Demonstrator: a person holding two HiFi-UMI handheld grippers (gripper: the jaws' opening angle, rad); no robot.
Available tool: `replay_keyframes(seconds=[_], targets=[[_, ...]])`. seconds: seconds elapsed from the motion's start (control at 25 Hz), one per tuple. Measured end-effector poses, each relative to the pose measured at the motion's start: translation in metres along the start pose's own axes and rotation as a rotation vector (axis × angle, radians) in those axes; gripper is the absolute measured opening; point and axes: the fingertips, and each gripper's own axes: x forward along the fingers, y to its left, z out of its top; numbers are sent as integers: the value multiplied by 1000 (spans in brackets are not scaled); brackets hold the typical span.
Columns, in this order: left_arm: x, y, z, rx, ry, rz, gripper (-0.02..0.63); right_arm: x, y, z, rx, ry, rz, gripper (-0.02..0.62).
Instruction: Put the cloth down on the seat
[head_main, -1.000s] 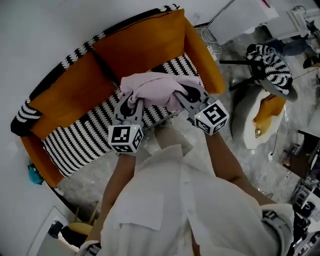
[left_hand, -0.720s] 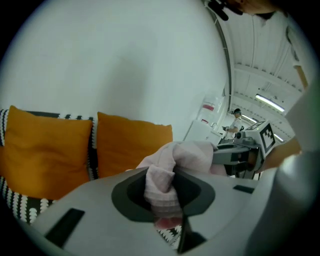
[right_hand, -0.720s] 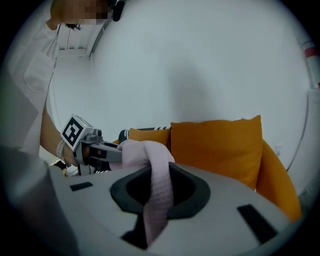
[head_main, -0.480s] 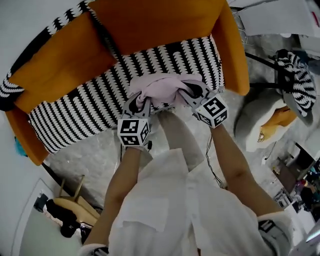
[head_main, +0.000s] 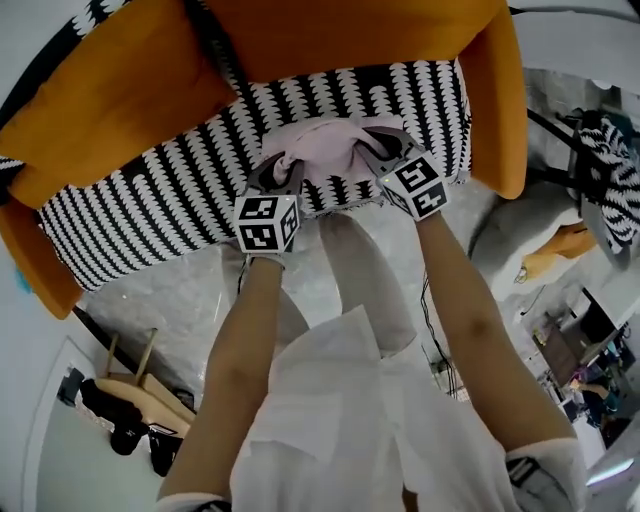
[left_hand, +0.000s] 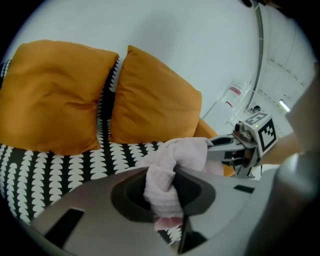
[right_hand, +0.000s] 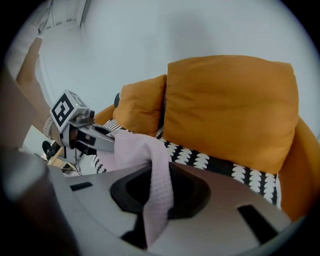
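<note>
A pale pink cloth is bunched between my two grippers, low over the front part of the black-and-white patterned seat of an orange sofa. My left gripper is shut on the cloth's left end; in the left gripper view the pink cloth is pinched between the jaws. My right gripper is shut on the right end, and in the right gripper view the cloth hangs down through the jaws. Whether the cloth touches the seat I cannot tell.
Two orange back cushions stand behind the seat, and an orange armrest closes its right end. A patterned chair stands on the floor at the right. A wooden stool is at the lower left. The person's legs stand in front of the sofa.
Both grippers have carried the cloth forward and down toward the seat, and the sofa now fills the top of the head view. The grips on the cloth are unchanged.
</note>
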Motion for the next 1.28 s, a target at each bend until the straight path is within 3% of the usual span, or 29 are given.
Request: replay_keyframes(seconds=[0.24,0.4,0.48,0.64,0.84,1.28], targets=[[26,18,29,23,14,-2,146,24,-31,17,-105,85,-58,79],[28,33,58,44,-29,1,236,30,-48,34,-115,60,-108,100],[23,38,75,44,-66,16,238,24,-53,42,-94,38,-132,110],[4,41,103,32,-133,17,236,4,-59,64,-5,-52,-188,130],[-21,18,118,69,-170,-43,216,-33,-48,87,92,-186,-220,130],[-118,-60,175,164,-276,-227,140,-145,16,165,152,-437,-313,117]])
